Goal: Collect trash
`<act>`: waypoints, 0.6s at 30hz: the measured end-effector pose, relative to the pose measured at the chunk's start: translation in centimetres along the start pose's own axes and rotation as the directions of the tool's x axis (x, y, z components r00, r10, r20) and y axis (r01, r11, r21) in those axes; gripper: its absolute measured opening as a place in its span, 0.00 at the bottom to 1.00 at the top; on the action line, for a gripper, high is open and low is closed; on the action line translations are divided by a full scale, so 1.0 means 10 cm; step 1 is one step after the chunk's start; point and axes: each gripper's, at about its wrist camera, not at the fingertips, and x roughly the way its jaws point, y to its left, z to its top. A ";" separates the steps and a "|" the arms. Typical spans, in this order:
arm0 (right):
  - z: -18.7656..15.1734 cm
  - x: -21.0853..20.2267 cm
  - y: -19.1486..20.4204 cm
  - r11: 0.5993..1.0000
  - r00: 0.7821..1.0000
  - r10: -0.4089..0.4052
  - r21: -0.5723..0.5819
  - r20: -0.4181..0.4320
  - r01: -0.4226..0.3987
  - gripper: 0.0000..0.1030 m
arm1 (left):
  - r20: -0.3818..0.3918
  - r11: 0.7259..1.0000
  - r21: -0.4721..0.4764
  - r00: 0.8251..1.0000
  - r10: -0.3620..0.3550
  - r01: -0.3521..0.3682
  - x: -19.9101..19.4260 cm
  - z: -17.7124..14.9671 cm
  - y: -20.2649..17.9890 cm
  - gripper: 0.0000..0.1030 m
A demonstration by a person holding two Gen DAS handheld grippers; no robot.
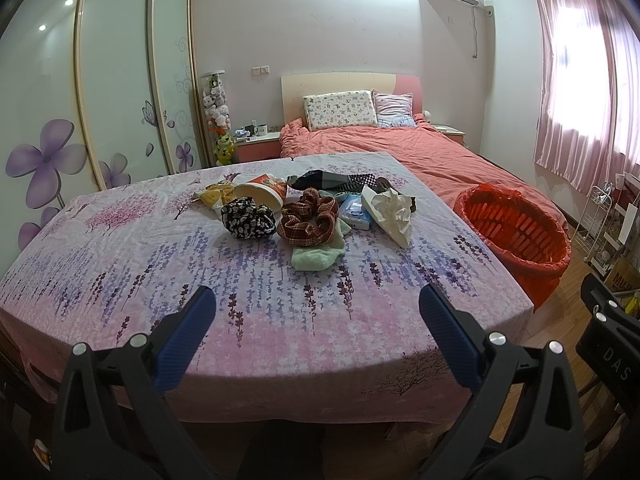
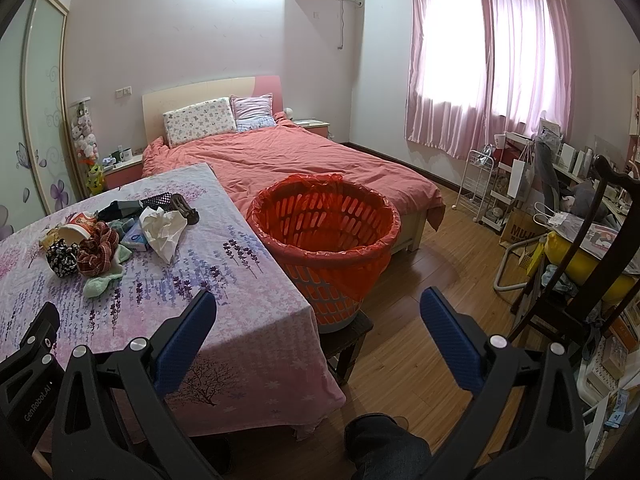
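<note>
A pile lies mid-table on the floral cloth (image 1: 200,280): a crumpled white tissue (image 1: 390,208) (image 2: 162,228), a tipped paper noodle cup (image 1: 260,192) (image 2: 76,230), a yellow snack wrapper (image 1: 214,196), a blue tissue pack (image 1: 354,212), dark and plaid scrunchies (image 1: 308,218), a green cloth (image 1: 316,256). An orange basket (image 1: 516,228) (image 2: 324,220) lined with a red bag stands on a stool right of the table. My left gripper (image 1: 316,312) is open and empty over the near table. My right gripper (image 2: 318,316) is open and empty before the basket.
A bed with a salmon cover (image 2: 288,156) lies behind the table and basket. A wardrobe (image 1: 120,80) stands left. A white rack (image 2: 478,184), a chair (image 2: 580,240) and clutter fill the right. Wooden floor (image 2: 432,248) shows between the bed and the rack.
</note>
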 end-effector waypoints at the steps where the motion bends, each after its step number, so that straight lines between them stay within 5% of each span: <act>1: 0.00 0.00 0.00 1.000 1.000 0.000 0.000 0.000 0.000 0.98 | 0.000 1.000 0.000 1.000 0.000 0.000 0.00 0.00 0.00 0.96; 18: 0.01 0.00 0.01 1.000 1.000 0.000 -0.001 0.000 0.000 0.98 | 0.000 1.000 0.000 1.000 0.000 0.000 0.00 0.00 0.00 0.96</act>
